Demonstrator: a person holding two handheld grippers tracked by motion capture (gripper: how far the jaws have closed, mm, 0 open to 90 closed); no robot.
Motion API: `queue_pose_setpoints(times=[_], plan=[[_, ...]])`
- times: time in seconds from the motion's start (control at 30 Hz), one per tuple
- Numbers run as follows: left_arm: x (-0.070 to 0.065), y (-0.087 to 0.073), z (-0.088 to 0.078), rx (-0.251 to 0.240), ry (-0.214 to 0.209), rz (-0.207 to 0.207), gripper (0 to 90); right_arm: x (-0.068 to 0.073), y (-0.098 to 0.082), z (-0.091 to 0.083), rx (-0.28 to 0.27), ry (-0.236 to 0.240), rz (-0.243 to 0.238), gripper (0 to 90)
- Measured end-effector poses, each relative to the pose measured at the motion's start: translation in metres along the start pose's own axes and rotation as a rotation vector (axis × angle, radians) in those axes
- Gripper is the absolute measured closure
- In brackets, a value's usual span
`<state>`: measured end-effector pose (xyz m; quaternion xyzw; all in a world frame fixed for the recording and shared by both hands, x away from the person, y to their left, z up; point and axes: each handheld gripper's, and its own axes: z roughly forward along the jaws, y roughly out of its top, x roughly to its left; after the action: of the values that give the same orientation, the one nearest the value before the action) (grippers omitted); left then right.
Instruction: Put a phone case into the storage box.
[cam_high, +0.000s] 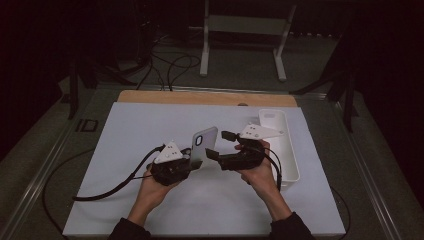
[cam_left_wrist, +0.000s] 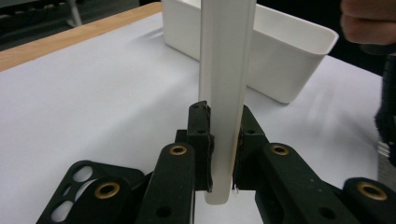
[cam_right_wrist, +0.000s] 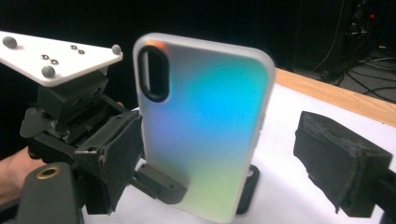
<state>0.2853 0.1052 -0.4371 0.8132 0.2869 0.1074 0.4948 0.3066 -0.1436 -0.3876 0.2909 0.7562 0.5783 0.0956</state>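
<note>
the left gripper (cam_high: 197, 162) is clamping the lower edge of an upright phone case (cam_high: 204, 145) left of the white bin (cam_high: 290, 150), while the right gripper (cam_high: 219, 144) is hovering beside the case, jaws spread wide, gripping nothing.

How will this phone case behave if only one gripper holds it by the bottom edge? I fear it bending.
The phone case stands straight and upright, so probably fairly stiff. It is thin and hollow, likely light. The left gripper pinches just its lower end; its smooth surface might slip or pivot.
</note>
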Motion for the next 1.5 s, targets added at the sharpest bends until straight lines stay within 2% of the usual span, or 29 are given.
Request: queue_pose_setpoints(times=[0.3,0.37,0.5,0.8,0.97,1.1,1.2,1.3,1.5], plan=[[-0.001,0.0,0.001,0.004,0.035,-0.016,80.9,0.007,0.005,0.013,0.006,-0.021,0.032,15.7],[-0.001,0.0,0.002,0.01,0.049,-0.02,80.9,0.008,0.006,0.017,-0.004,-0.022,0.055,15.7],[-0.002,-0.001,0.004,0.015,0.049,-0.02,80.9,0.009,0.008,0.022,-0.007,-0.03,0.073,15.2],[-0.003,0.0,0.003,0.005,0.056,-0.026,81.0,0.013,0.007,0.035,0.007,-0.063,0.068,13.5],[-0.004,-0.001,0.004,0.015,0.06,-0.015,81.0,0.017,0.006,0.043,0.017,-0.09,0.054,11.9],[-0.005,-0.001,0.005,0.017,0.056,-0.012,81.0,0.017,0.007,0.045,0.019,-0.105,0.05,12.2],[-0.006,-0.002,0.006,0.018,0.052,-0.013,81.0,0.016,0.007,0.045,0.007,-0.108,0.065,12.8],[-0.007,-0.002,0.007,0.019,0.049,-0.018,81.0,0.016,0.008,0.045,0.009,-0.117,0.067,16.0],[-0.007,-0.002,0.008,0.02,0.044,-0.019,81.0,0.015,0.008,0.045,0.014,-0.113,0.072,16.7]])
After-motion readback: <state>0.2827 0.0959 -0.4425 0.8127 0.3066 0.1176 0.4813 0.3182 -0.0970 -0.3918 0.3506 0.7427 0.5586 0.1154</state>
